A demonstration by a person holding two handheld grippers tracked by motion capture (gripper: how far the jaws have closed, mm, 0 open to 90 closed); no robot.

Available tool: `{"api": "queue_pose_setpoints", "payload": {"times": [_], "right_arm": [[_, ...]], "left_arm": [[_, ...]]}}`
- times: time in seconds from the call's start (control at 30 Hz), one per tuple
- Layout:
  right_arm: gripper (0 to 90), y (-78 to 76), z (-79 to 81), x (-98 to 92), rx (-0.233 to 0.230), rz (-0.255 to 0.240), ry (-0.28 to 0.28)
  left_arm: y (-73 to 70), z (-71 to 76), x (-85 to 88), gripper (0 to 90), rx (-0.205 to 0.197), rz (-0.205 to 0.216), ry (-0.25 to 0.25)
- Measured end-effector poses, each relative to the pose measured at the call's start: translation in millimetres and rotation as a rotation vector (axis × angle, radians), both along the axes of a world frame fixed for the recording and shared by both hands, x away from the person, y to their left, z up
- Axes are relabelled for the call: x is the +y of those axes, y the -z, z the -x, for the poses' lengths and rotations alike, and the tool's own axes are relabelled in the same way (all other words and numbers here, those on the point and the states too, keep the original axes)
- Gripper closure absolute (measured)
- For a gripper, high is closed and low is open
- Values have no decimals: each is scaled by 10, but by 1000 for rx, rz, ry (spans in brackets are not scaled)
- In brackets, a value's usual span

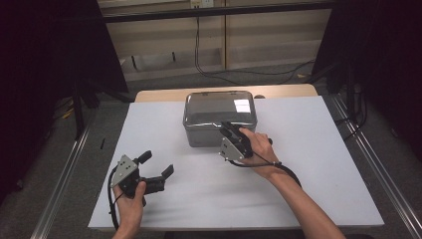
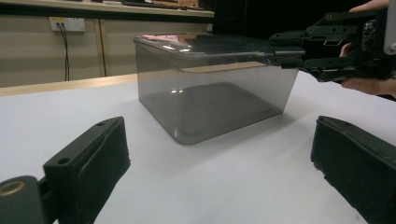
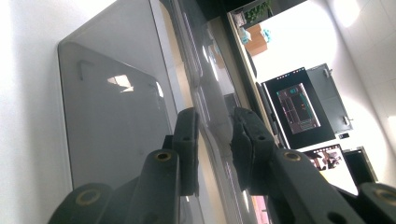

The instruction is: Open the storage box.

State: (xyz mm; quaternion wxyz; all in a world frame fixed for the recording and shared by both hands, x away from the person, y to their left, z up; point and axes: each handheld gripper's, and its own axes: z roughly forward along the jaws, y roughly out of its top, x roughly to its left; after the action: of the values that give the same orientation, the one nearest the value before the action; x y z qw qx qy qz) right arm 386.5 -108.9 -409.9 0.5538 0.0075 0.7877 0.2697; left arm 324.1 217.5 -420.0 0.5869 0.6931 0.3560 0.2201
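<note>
I am working at a desk (image 1: 308, 169) covered with a white sheet, and the one thing on it is a smoky transparent box (image 1: 211, 127) with a lid (image 1: 219, 107), sitting just ahead of my right gripper (image 1: 230, 130). I am holding that gripper against the near right edge of the box, and in the right gripper view its two pads are pinching the rim of the lid (image 3: 212, 100) between them, one pad on each face of the thin plastic edge; so I am reading it as closed on the lid. In the left gripper view the right gripper (image 2: 285, 51) is biting the lid's corner from the side, level with the top of the box (image 2: 210, 98). My left gripper (image 1: 158, 167) is resting well apart, down to the left and nearer to me, with its jaws spread wide and nothing between them; the box lies ahead of it across bare desk. As I am judging it, the grip on the lid is made, but the lid is still lying flat on the box with no gap that I can make out, so the opening itself is not yet done. What is left is lifting or swinging the lid up, and possibly bringing the left gripper in to steady the box, since a light plastic box may slide or tip when pulled by one corner.
</note>
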Motion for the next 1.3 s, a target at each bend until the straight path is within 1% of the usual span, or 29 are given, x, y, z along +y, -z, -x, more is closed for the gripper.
{"api": "queue_pose_setpoints", "payload": {"times": [0.03,0.07,0.13,0.17,0.2,0.23,0.27,0.3,0.33,0.37,0.4,0.43,0.5,0.53,0.63,0.67,0.73,0.8,0.87,0.93,0.97,1.03,1.07,1.1,1.13,1.2,1.27,1.3], "right_arm": [[724,2,1,0,0,2,-1],[724,4,1,1,-1,5,-2],[724,4,-1,2,-3,4,-3],[725,3,-1,3,-5,3,-3],[725,1,-1,4,-7,3,-4],[725,-2,-1,4,-7,2,-3],[726,-6,-2,2,-7,1,-2],[725,-9,-2,1,-5,-1,-2],[725,-16,-3,-1,-5,-2,-3],[726,-20,-4,-2,-4,-8,-1],[727,-27,-5,-3,-5,-6,-3],[727,-32,-6,-2,-7,-7,-3],[728,-43,-7,-4,-10,-9,-4],[728,-48,-8,-5,-9,-14,-2],[728,-51,-10,-9,-6,-17,-3],[728,-52,-12,-10,-8,-12,-6],[727,-50,-12,-11,-6,-12,-5],[725,-46,-13,-8,-3,-14,-5],[726,-46,-13,-6,-4,-15,-5],[725,-53,-15,-9,-4,-16,-7],[725,-59,-16,-11,-3,-19,-6],[726,-75,-19,-14,-4,-24,-5],[727,-80,-20,-13,-3,-23,-5],[727,-83,-21,-13,-3,-21,-6],[727,-85,-22,-13,-3,-22,-6],[726,-89,-22,-14,-2,-26,-5],[727,-95,-26,-17,-4,-29,-8],[727,-99,-25,-18,-4,-32,-5]], "left_arm": [[-3,-19,-6,41,2,-13,-3],[-5,-41,-21,41,0,-14,0],[-6,-86,-46,40,-8,-32,-6],[-4,-112,-56,39,-15,-39,1],[-1,-135,-73,39,-19,-40,-1],[1,-155,-84,38,-17,-48,0],[3,-178,-100,37,-11,-44,8],[0,-202,-108,36,-8,-57,15],[1,-220,-128,36,-8,-45,12],[1,-241,-144,35,-11,-38,19],[0,-264,-155,36,-15,-43,28],[-3,-285,-170,36,-20,-54,24],[-4,-327,-191,33,-41,-59,19],[-8,-349,-198,29,-46,-68,13],[-23,-431,-213,18,-57,-63,11],[-25,-458,-222,19,-55,-50,4],[-31,-519,-230,17,-48,-46,0],[-43,-584,-242,17,-55,-47,-11],[-52,-642,-257,18,-64,-57,-6],[-51,-686,-284,19,-58,-51,0],[-54,-708,-294,19,-60,-54,9],[-61,-740,-319,24,-62,-58,13],[-62,-761,-334,25,-67,-48,13],[-69,-781,-335,27,-69,-60,7],[-75,-798,-345,25,-64,-60,1],[-82,-851,-358,24,-67,-61,7],[-85,-900,-370,26,-78,-76,3],[-81,-927,-374,29,-78,-74,6]]}}
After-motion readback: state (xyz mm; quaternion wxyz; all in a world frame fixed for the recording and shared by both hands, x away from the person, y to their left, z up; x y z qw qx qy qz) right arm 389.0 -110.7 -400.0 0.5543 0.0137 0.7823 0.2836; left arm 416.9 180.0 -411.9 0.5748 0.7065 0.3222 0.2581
